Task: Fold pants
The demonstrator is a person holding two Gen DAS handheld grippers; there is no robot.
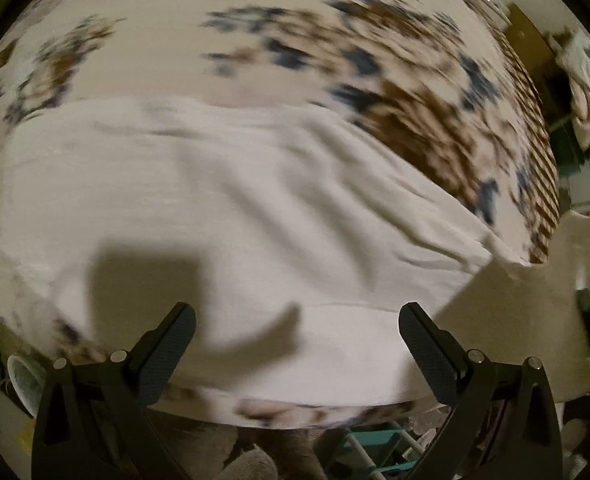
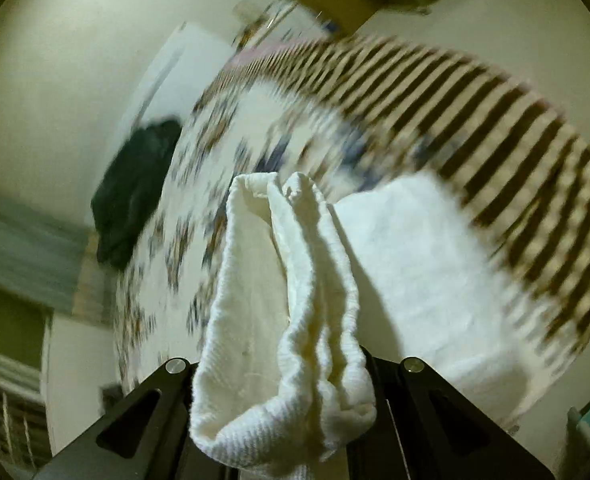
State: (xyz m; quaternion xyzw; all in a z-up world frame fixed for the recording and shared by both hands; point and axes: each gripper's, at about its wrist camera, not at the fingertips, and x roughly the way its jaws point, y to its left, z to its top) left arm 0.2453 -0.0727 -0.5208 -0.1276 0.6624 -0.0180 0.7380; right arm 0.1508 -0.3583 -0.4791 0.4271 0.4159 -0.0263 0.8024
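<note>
The white pants (image 1: 231, 208) lie spread on a bed cover (image 1: 335, 60) printed with flowers and edged in brown stripes. One bunched part of the pants (image 2: 295, 320) is lifted off it, pinched in the right gripper (image 2: 291, 364) — its jaws are closed tight on the cloth, which hides the fingertips. The left gripper (image 1: 297, 328) hovers just above the pants with its fingers (image 1: 167, 356) spread wide, holding nothing. A dark garment (image 2: 135, 200) lies at the cover's far edge.
</note>
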